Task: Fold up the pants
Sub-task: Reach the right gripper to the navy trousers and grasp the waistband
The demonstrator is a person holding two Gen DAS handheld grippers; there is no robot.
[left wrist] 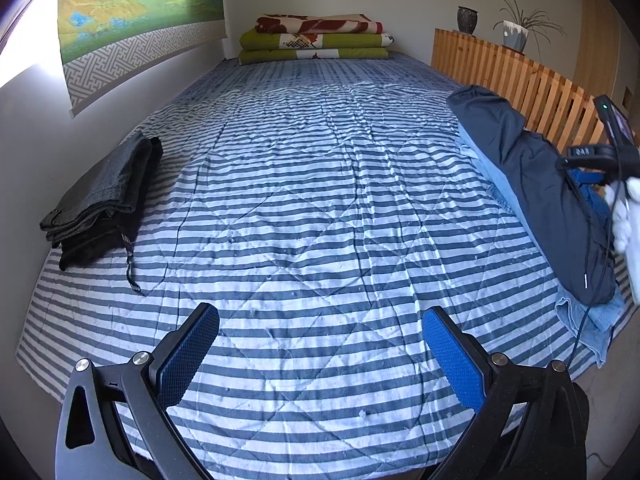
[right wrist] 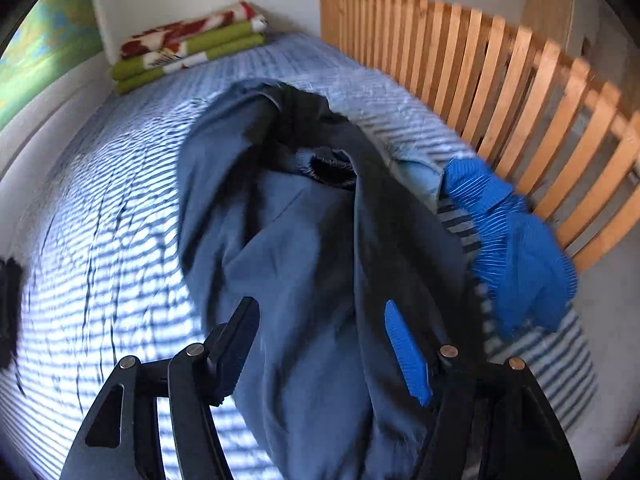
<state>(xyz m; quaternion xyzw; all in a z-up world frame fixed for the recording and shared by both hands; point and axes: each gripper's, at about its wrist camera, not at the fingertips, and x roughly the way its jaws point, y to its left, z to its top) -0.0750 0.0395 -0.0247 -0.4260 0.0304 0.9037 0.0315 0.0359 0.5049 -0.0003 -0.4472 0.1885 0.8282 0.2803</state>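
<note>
- The bed [left wrist: 304, 184] wears a blue-and-white striped quilt.
- Folded dark pants [left wrist: 104, 200] lie at its left edge.
- Crumpled navy pants [left wrist: 532, 184] lie on light blue cloth [left wrist: 592, 320] along its right edge.
- Folded blankets [left wrist: 316, 40] are stacked at its far end.

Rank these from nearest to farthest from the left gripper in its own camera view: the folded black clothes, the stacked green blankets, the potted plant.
From the left gripper:
1. Folded black clothes, on the bed's left edge.
2. Stacked green blankets, at the bed's far end.
3. Potted plant, on the wooden slatted rail, far right; blankets and plant are close to call.
</note>
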